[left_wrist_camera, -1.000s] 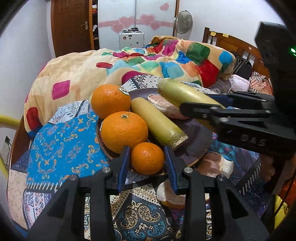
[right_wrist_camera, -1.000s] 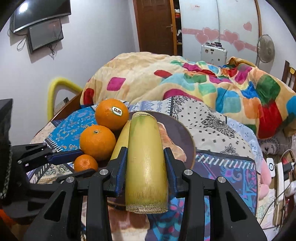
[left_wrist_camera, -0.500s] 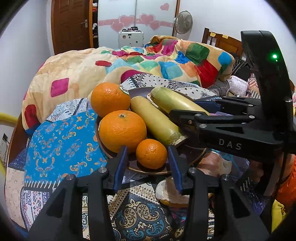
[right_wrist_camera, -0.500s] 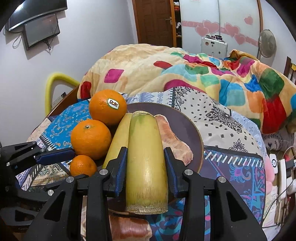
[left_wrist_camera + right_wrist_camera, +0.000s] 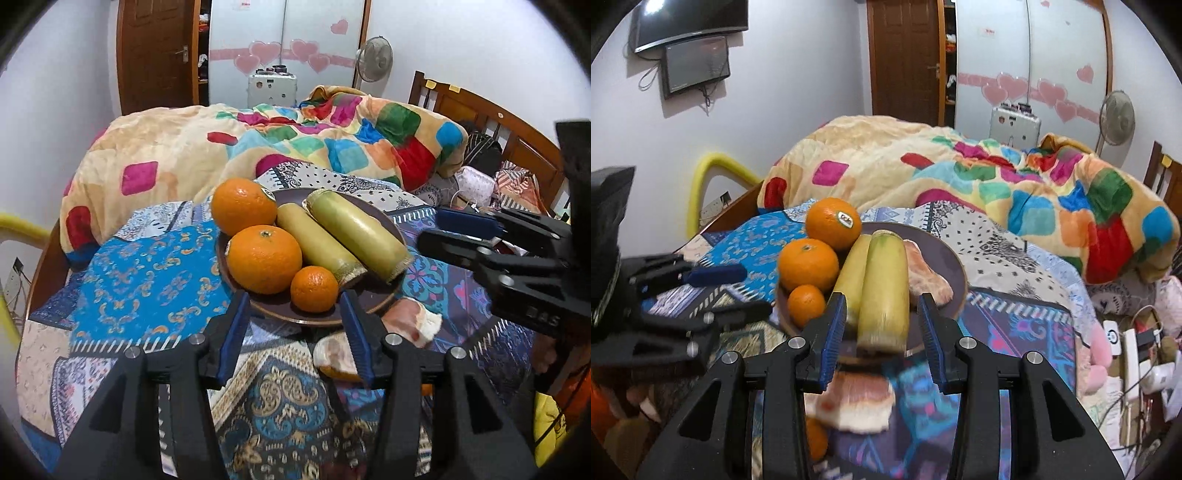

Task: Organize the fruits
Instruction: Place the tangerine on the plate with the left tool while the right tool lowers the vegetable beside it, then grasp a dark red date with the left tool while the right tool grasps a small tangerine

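Fruits: three oranges [image 5: 263,258] and two yellow-green stalks [image 5: 356,230] on brown plate [image 5: 384,218], frame centre. Left gripper [image 5: 293,332] opening, empty; right gripper [image 5: 882,325] released, empty.

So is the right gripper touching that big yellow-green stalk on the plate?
Apart. In the left wrist view the right gripper sits clear to the right of the stalk, with patterned cloth visible between them.
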{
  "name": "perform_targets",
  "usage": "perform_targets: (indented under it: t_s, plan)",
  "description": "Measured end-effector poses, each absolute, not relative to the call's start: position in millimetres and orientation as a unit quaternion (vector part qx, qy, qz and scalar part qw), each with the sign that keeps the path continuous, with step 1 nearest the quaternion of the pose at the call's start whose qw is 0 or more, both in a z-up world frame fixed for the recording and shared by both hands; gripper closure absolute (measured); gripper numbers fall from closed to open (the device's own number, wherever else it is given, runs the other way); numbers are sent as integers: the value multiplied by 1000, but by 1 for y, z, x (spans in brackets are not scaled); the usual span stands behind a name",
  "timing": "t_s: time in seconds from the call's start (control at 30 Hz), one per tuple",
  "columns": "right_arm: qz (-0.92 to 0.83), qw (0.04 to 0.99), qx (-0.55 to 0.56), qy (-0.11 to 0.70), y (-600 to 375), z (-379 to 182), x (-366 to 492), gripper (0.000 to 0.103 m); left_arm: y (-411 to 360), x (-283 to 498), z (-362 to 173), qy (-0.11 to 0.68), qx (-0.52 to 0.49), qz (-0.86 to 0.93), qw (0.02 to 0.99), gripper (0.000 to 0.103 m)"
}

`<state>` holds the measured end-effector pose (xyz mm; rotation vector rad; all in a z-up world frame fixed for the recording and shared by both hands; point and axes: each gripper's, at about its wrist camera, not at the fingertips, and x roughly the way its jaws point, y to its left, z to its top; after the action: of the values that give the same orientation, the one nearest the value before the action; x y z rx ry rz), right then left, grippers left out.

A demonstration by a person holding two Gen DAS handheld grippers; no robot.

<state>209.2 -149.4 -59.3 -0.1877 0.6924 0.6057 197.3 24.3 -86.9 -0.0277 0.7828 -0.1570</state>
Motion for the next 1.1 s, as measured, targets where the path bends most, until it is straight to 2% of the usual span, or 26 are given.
perform_targets:
  t_s: [0.23, 0.53, 0.9, 1.0, 1.1]
  plan:
    - [301, 889, -76, 336, -170, -66, 176, 66, 20, 169, -84, 381, 3, -81, 921, 47]
    - [320, 875, -63, 359, -173, -96, 151, 63, 24, 140, -111, 408, 0, -88, 909, 47]
    - [336, 859, -81, 379, -147, -120, 153, 63, 28, 126, -123, 415, -13, -88, 905, 47]
    - [336, 857, -79, 383, -145, -125, 154, 72, 28, 125, -123, 416, -17, -90, 905, 47]
    - [338, 858, -68, 381, -149, -124, 151, 72, 26, 122, -121, 418, -19, -93, 904, 47]
